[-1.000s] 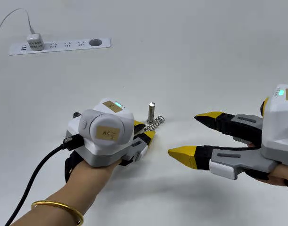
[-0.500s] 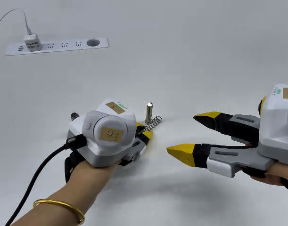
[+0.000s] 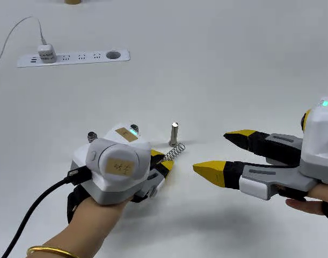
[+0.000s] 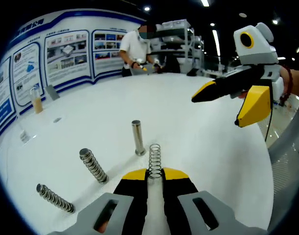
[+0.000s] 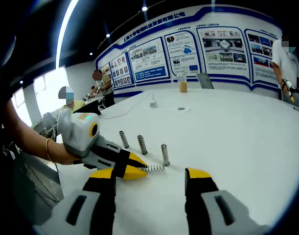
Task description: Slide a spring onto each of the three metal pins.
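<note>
Mostly the headset camera has tipped: the power strip [image 3: 72, 57] at upper left now sits lower in the head view, and two pins already wearing springs [image 3: 92, 136] peek out behind the left tool [image 3: 165, 161]. That tool has eased slightly back from its target and is clamped narrowly on one end of the spring [image 3: 174, 152], which juts forward from the yellow tips.

The spring lies low over the tabletop [image 3: 217, 75], near centre frame, its free end just beside the foot of the bare pin [image 3: 175, 134]. This last pin stands upright.

At right, the right tool [image 3: 211, 152] hovers with its jaws spread wide, holding nothing, well apart from the pin.

Two of three pins look done, so this is likely the final threading. To do it well, the spring should be raised above the pin's top, turned so its open end faces straight down, centred, then lowered. A light grip avoids crushing the coils. The right tool could steady the pin if it wobbles.
</note>
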